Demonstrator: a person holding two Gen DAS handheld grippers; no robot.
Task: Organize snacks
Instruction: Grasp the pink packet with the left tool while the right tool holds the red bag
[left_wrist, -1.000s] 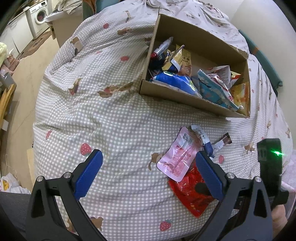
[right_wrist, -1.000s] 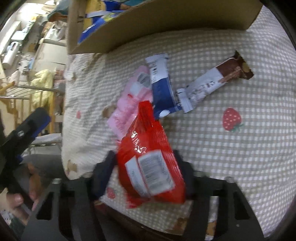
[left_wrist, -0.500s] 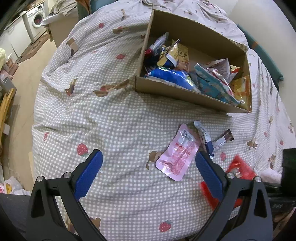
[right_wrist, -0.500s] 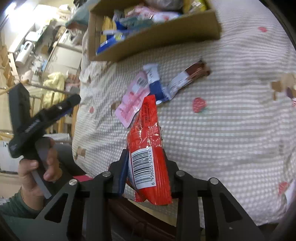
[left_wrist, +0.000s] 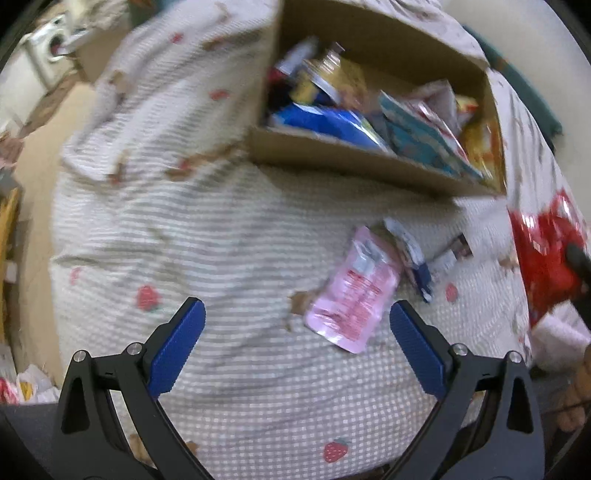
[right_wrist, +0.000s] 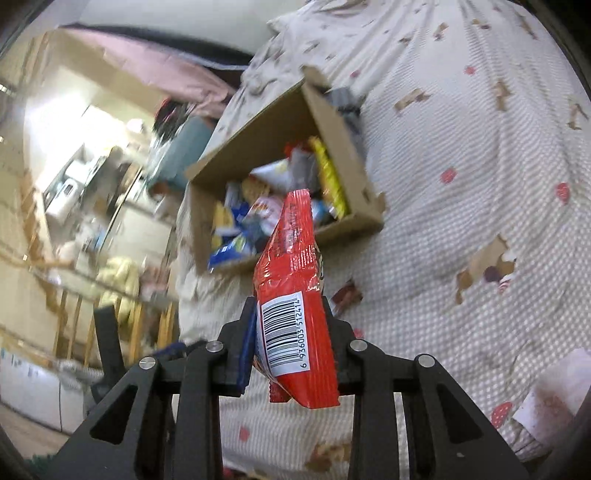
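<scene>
Now the right gripper (right_wrist: 291, 332) jaws clench the red pack (right_wrist: 295, 291), aimed at the box (right_wrist: 258, 129); left gripper (left_wrist: 295, 347) jaws gape over the pink pouch (left_wrist: 352, 291) on the bed (left_wrist: 221, 240)

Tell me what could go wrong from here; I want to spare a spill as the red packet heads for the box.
The right tongs pinch the red packet near its barcode end only, so its free length may swing or slip out. The cardboard box is already heaped with snacks, so the packet might slide off the pile. The open left tongs hover by the pink pouch, close to the right hand's path.
</scene>
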